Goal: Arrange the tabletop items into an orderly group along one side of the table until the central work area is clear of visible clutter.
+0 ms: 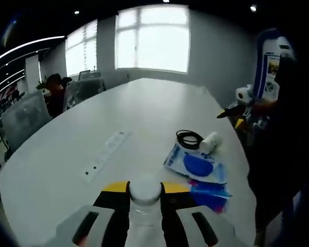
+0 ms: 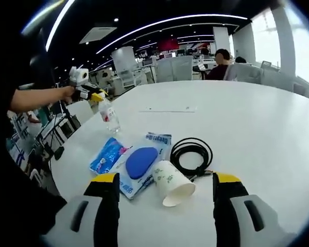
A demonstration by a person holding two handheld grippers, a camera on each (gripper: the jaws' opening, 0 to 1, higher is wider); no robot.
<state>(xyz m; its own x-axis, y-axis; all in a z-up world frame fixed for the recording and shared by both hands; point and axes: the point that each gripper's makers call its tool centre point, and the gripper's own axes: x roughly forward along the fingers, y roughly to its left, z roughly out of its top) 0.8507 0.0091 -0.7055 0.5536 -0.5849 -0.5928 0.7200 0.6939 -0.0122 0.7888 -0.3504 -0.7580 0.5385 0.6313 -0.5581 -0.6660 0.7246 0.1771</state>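
Observation:
My left gripper [image 1: 145, 208] is shut on the neck of a clear water bottle [image 1: 145, 189] with a white cap. In the right gripper view that left gripper [image 2: 99, 98] holds the bottle [image 2: 109, 117] upright near the table edge. I cannot tell whether its base touches the table. My right gripper [image 2: 166, 180] stands open just in front of a paper cup [image 2: 172, 182] lying on its side. Beside the cup are a coiled black cable [image 2: 191, 153], a white packet with a blue oval [image 2: 141, 164] and a smaller blue packet [image 2: 108, 154]. The left gripper view shows the cup [image 1: 210, 142], cable [image 1: 189, 139] and packet [image 1: 195, 164].
The white oval table [image 1: 144, 103] has a flat socket strip [image 1: 108, 154] set into its middle. A person in dark clothes [image 1: 278, 154] stands at the table's right edge. Chairs and seated people [image 2: 221, 64] are at the far end.

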